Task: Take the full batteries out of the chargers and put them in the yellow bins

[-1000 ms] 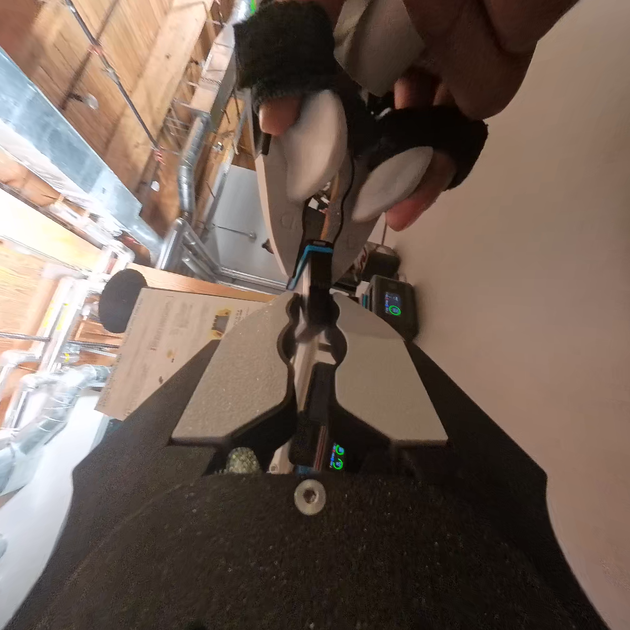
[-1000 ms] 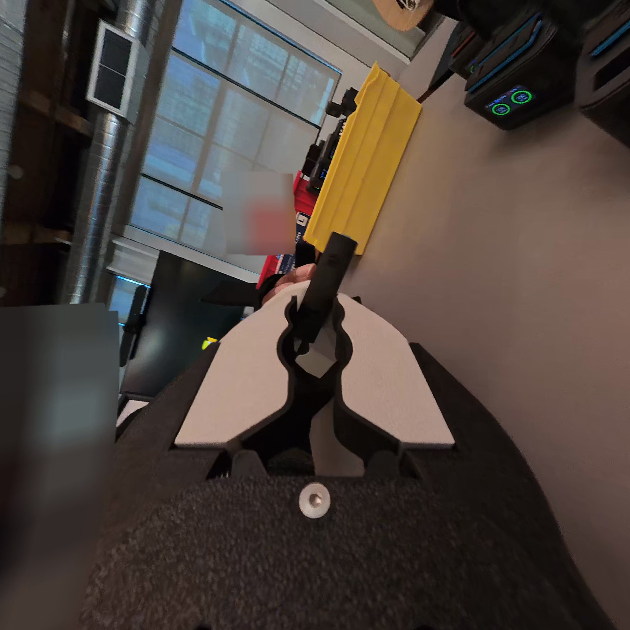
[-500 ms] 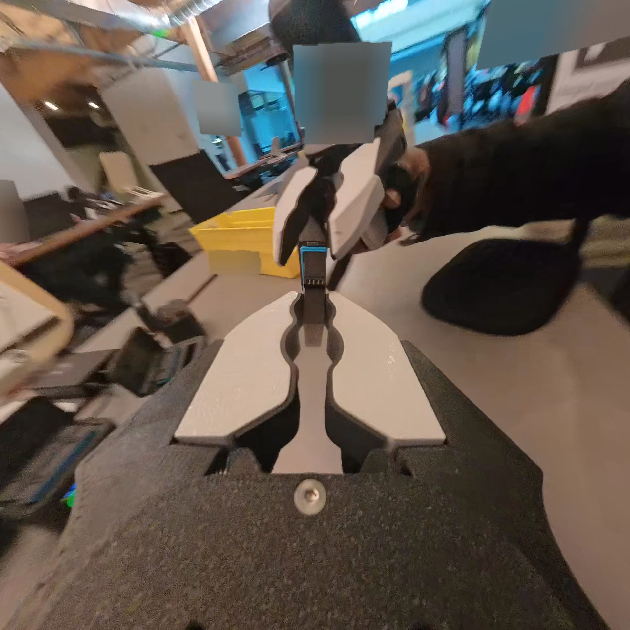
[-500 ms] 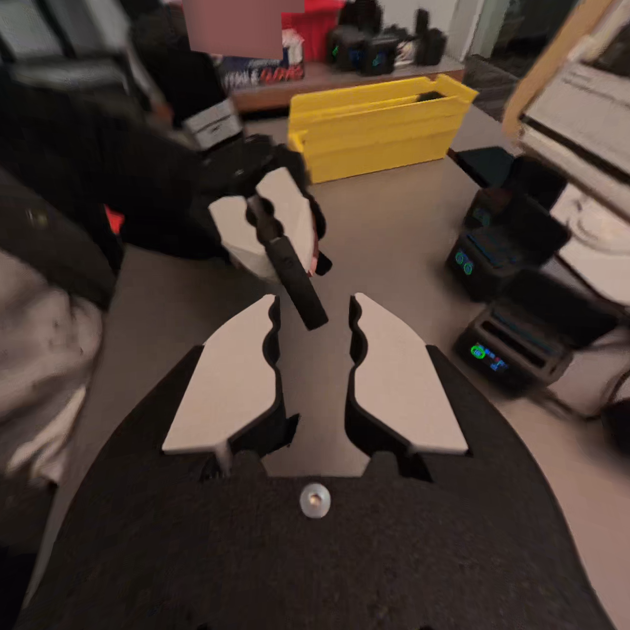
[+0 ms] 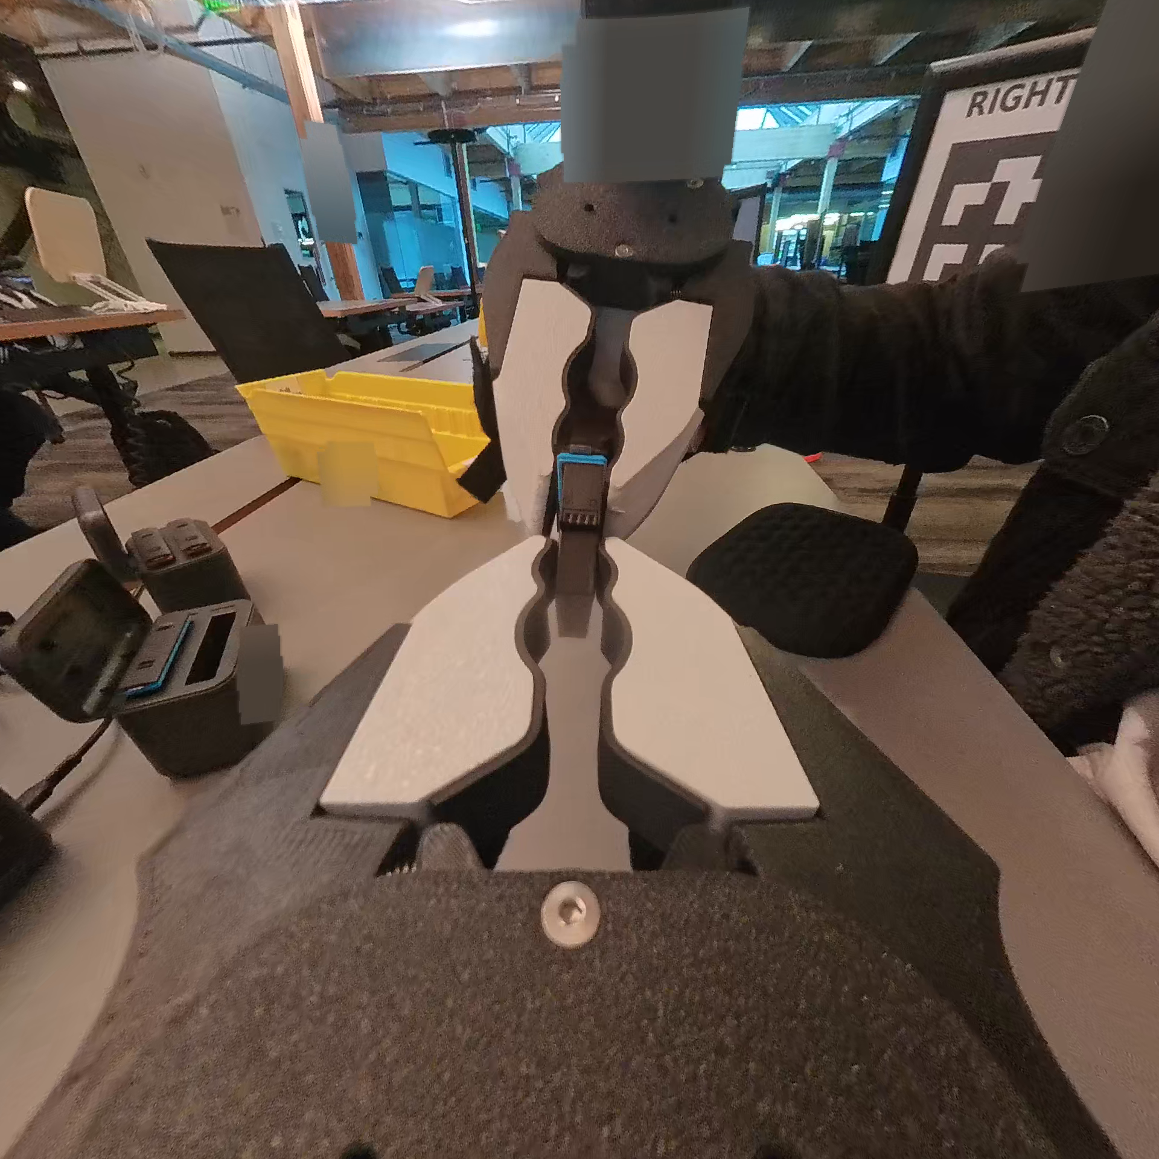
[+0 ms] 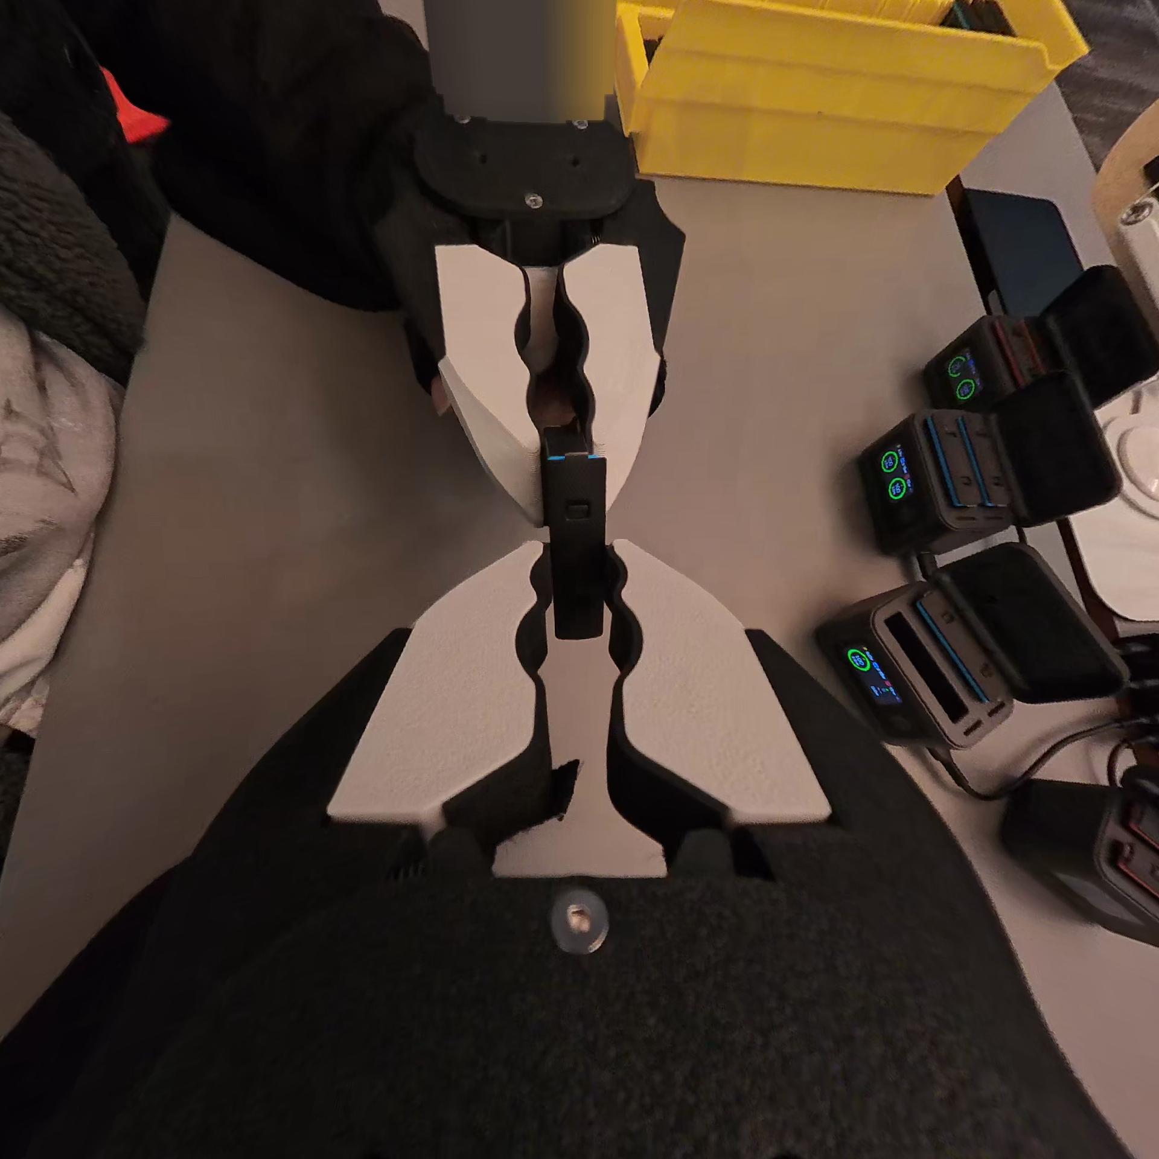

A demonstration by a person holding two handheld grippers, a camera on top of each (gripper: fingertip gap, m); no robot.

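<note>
A black battery (image 5: 576,533) with a blue edge hangs above the grey table (image 5: 351,564), held between my two grippers, which face each other tip to tip. My left gripper (image 5: 574,558) is shut on one end. My right gripper (image 6: 580,552) is shut on the other end of the battery (image 6: 574,539). The yellow bin (image 5: 376,426) stands beyond them on the table and also shows in the right wrist view (image 6: 815,106). Open chargers (image 6: 928,483) (image 6: 909,665) with green lit displays stand to the right; one has an empty slot.
Two more chargers (image 5: 182,690) (image 5: 182,564) with open lids stand at the left in the left wrist view. A black textured pad (image 5: 803,577) lies by the table's right edge. A person's dark sleeve (image 5: 878,376) reaches behind the right gripper. Cables (image 6: 1003,771) trail by the chargers. My left and right fingertips are right by each other.
The left gripper swung level while still holding the battery. The right gripper, open half a second ago, has closed on the battery's other end.
</note>
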